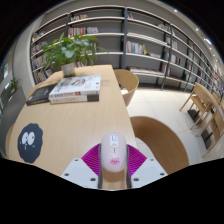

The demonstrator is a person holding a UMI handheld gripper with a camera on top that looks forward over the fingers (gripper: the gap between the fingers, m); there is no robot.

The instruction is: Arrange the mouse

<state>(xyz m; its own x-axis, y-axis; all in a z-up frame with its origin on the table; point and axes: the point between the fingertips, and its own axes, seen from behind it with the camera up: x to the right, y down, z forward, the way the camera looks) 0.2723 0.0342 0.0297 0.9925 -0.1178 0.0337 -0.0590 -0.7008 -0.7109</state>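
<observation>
Gripper (113, 163) clenched on mouse (113, 152), white, between pads (97, 158), at near right edge of table (70, 125). Pick looks done; placing left. Mat (31, 142) with face print at near left, likely target. 2 books (66, 91) far. Chair (127, 84) right.

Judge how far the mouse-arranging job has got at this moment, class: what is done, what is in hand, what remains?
Done: the white mouse is picked up, the gripper shut on it between the pink pads. In hand: it hangs above the near edge of the wooden table. Left: setting it down, perhaps on the mouse pad; the books lie beyond.
</observation>
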